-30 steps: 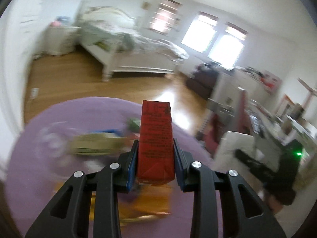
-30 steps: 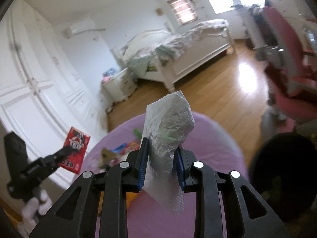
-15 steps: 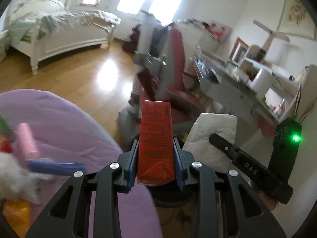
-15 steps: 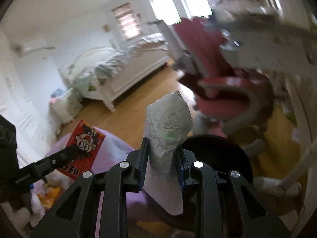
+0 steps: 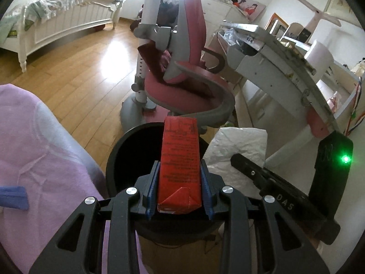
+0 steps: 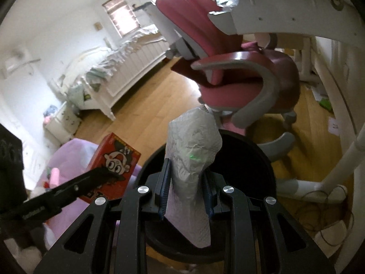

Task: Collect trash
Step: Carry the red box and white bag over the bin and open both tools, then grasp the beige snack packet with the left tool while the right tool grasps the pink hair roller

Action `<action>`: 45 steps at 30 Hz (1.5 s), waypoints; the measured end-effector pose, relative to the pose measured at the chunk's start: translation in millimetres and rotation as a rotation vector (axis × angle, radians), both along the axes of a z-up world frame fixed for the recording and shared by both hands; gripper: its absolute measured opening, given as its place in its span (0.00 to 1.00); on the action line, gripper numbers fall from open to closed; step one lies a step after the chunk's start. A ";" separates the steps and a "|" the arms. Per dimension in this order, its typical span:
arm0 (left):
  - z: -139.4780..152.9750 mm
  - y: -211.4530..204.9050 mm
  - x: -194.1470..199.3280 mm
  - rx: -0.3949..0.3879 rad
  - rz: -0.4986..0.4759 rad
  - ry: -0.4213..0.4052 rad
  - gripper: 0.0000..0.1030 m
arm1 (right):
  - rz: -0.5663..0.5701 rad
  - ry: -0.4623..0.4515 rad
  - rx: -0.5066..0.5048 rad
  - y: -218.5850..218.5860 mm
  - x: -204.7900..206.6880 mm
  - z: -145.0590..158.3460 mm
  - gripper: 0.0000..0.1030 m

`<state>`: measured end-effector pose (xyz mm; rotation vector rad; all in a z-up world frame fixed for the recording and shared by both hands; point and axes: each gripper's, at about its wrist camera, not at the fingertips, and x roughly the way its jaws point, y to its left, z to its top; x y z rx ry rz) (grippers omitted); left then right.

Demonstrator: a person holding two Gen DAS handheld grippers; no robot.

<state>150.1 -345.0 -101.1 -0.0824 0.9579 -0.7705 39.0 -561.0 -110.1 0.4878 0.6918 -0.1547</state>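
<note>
Red carton and white tissue poised over the black bin.
Left gripper and right gripper both have their jaws opening, each item still between the pads. For a clean drop, keep both items centred over the bin mouth, clear of the purple cover, until they fall free.

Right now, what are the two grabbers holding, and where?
Left gripper: red carton, by its lower sides. Right gripper: crumpled paper towel, around its middle. Both jaws are opening.
</note>
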 end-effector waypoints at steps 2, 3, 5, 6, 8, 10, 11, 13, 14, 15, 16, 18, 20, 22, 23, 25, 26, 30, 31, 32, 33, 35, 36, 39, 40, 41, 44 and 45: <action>1.2 -5.4 -1.2 0.015 0.002 -0.014 0.69 | -0.018 0.003 0.008 -4.7 -1.3 -2.4 0.46; 5.9 -2.1 -4.4 0.016 0.019 -0.047 0.80 | -0.030 0.000 0.012 -7.1 -2.7 -2.4 0.61; 14.8 -1.7 -8.6 0.002 0.043 -0.103 0.92 | -0.066 -0.015 0.009 -12.0 -7.4 -1.1 0.74; 20.2 0.5 -10.8 0.002 0.046 -0.126 0.92 | -0.073 -0.019 0.011 -13.1 -9.6 -0.8 0.75; 28.5 8.0 -13.8 0.020 0.056 -0.147 0.92 | -0.077 -0.019 0.024 -13.6 -10.5 1.0 0.76; 35.2 17.8 -15.7 0.023 0.080 -0.160 0.93 | -0.076 -0.031 0.033 -9.8 -11.8 4.3 0.79; 39.3 27.6 -17.2 0.020 0.099 -0.166 0.95 | -0.070 -0.038 0.033 -5.9 -12.4 6.4 0.79; 45.5 42.8 -19.9 0.017 0.128 -0.176 0.95 | -0.044 -0.047 0.024 5.6 -10.0 12.1 0.79; 48.5 50.8 -21.3 0.017 0.143 -0.184 0.95 | -0.024 -0.051 0.020 13.3 -7.9 15.1 0.79; 52.4 63.2 -23.3 0.019 0.165 -0.196 0.95 | -0.001 -0.054 0.016 22.3 -5.5 17.9 0.79; 55.2 73.0 -24.8 0.024 0.183 -0.205 0.95 | 0.016 -0.057 0.015 29.1 -2.7 20.3 0.79; 60.2 99.0 -28.3 0.040 0.237 -0.227 0.95 | 0.059 -0.064 0.013 46.9 3.0 26.0 0.79; 64.0 124.8 -30.4 0.051 0.291 -0.242 0.95 | 0.117 -0.067 0.009 69.3 11.5 31.7 0.79; 67.6 157.2 -32.5 0.063 0.356 -0.259 0.95 | 0.184 -0.075 0.003 94.0 20.4 37.5 0.79; 68.9 171.5 -33.3 0.070 0.381 -0.268 0.95 | 0.221 -0.079 0.003 107.1 24.4 40.7 0.79; 71.5 205.3 -32.7 0.104 0.430 -0.286 0.95 | 0.298 -0.085 0.007 134.3 32.5 46.5 0.79; 72.8 220.5 -31.6 0.123 0.450 -0.294 0.95 | 0.343 -0.088 0.015 147.6 36.5 48.9 0.79; 71.1 285.5 -16.7 0.232 0.492 -0.316 0.95 | 0.522 -0.080 0.043 201.7 56.4 58.8 0.79; 67.4 298.5 -10.2 0.279 0.486 -0.314 0.95 | 0.550 -0.072 0.047 212.3 61.0 60.1 0.79; 64.4 306.9 -5.4 0.315 0.480 -0.317 0.95 | 0.576 -0.060 0.046 223.9 67.4 62.0 0.79; 60.4 316.8 0.6 0.355 0.461 -0.326 0.95 | 0.595 -0.048 0.039 234.5 74.3 63.3 0.79; 52.4 329.5 9.9 0.401 0.414 -0.336 0.95 | 0.628 -0.017 0.009 258.1 93.3 65.9 0.79; 46.9 335.2 16.6 0.422 0.386 -0.336 0.95 | 0.641 -0.006 -0.006 267.5 103.2 67.0 0.74; 32.1 342.0 33.8 0.460 0.323 -0.310 0.95 | 0.691 0.060 -0.046 302.3 140.5 60.0 0.63; 27.8 342.5 33.0 0.471 0.309 -0.313 0.95 | 0.705 0.077 -0.052 312.3 151.4 57.6 0.60; 24.3 342.5 35.3 0.486 0.294 -0.319 0.95 | 0.719 0.096 -0.062 321.2 159.7 55.1 0.59; 16.7 344.4 39.2 0.489 0.261 -0.284 0.94 | 0.760 0.159 -0.125 349.8 183.4 45.9 0.54; 15.2 344.8 41.0 0.469 0.251 -0.269 0.92 | 0.767 0.177 -0.146 356.2 189.2 43.8 0.52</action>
